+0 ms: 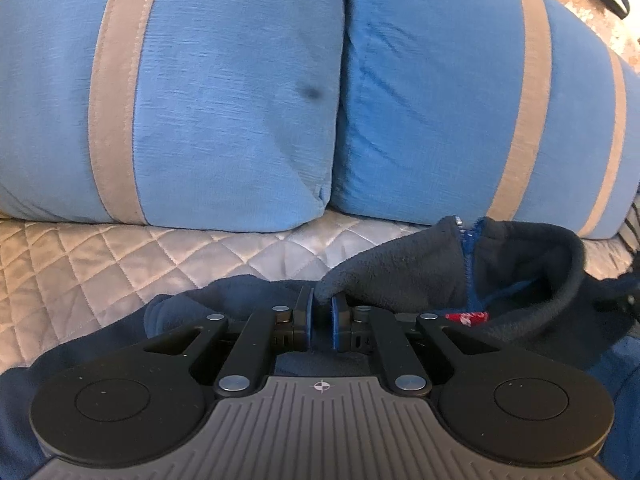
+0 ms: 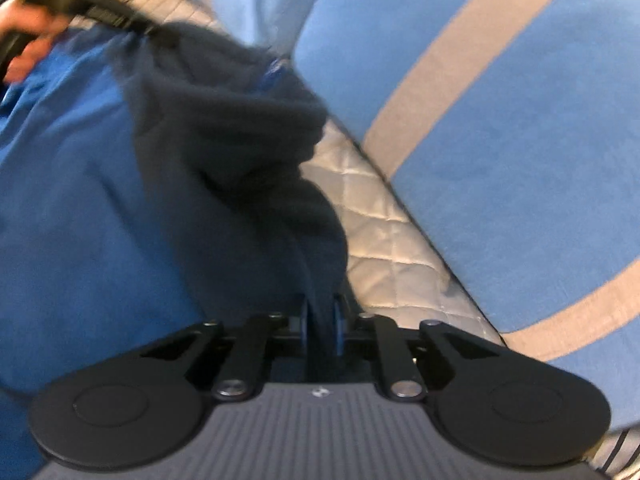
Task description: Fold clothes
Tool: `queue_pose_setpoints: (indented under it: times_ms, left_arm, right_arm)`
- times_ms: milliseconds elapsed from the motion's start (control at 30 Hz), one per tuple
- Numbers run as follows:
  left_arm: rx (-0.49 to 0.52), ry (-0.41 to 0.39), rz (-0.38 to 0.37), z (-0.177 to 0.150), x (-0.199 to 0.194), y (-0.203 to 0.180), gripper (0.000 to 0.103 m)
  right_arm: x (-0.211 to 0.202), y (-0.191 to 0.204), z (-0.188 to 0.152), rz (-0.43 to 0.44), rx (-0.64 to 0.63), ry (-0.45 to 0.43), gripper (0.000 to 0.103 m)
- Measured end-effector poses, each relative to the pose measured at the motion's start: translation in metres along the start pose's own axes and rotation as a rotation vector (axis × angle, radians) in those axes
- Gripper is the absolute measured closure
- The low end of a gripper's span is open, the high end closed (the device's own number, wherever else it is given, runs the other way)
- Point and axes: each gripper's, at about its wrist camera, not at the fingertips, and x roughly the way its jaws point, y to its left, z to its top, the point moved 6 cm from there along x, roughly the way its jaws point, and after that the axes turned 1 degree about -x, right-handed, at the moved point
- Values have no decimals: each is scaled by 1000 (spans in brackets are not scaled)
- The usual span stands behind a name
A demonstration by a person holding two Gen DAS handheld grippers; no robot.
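Note:
A dark navy fleece jacket [image 1: 500, 276] with a blue zip and a small red label lies on a quilted silver bedcover [image 1: 100, 260]. My left gripper [image 1: 320, 306] is shut on a fold of the fleece near its collar. In the right wrist view the same fleece [image 2: 224, 152] stretches from the far left down to my right gripper [image 2: 320, 316], which is shut on a dark edge of it. The other gripper and the hand that holds it [image 2: 28, 36] show at the top left of that view. A bright blue part of the garment [image 2: 68, 200] lies to the left.
Two blue pillows with grey stripes [image 1: 224, 92] [image 1: 460, 100] stand against the back of the bed, just beyond the fleece. In the right wrist view a pillow [image 2: 500, 120] lies close on the right, with a strip of quilted cover [image 2: 380, 224] between it and the fleece.

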Motion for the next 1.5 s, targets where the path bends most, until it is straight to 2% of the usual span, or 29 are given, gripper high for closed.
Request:
queue_pose_setpoints:
  times_ms: [67,133,200,300,433,567,667,767,1000,1167,1233,1267,1333,1433,1500]
  left_arm:
    - [16,-5,-19,2,-7,1,87]
    - [23,-24,-22,6,-17,4,52]
    - [31,-87,-8,11,-32,13,35]
    - [67,-159,41,18,-45,31,29]
    - [159,-101,127,22,-27,53,29]
    - [302,-64,201,19,-1,62,29]
    - [437,-35,189,15,19,59,29]
    - [517,9,157,9,34,59,30]
    - [445,32,4,2,41,75,30]
    - [362,86,-119,-4,70,79,32]
    - [304,109,-180,-8,78,80,48]
    - [282,115,-209,-9,78,80,52]
    - [263,124,-253,-12,75,79,75]
    - [306,129,-194,-10,69,73,88]
    - [305,111,-142,-5,64,78,89]
  right_arm:
    - [1,-1,0,9,18,5,93]
    - [-3,-7,-3,-4,64,-20,93]
    - [-8,-10,-7,-12,99,-43,93]
    - [-12,-10,-16,-12,127,-66,93]
    - [-14,-7,-25,-22,149,-82,93]
    - [-10,-10,-27,-20,152,-86,93]
    - [-8,-12,-26,-17,158,-88,93]
    - [-4,-13,-26,-1,167,-85,93]
    - [1,-17,-29,29,178,-78,93]
    - [2,-24,-27,36,197,-83,93]
    - [3,-26,-26,33,199,-83,93]
    - [4,-27,-26,31,199,-83,93]
    - [5,-28,-25,25,201,-84,93]
    - [8,-32,-22,6,211,-91,93]
    - [8,-33,-19,-11,221,-99,93]
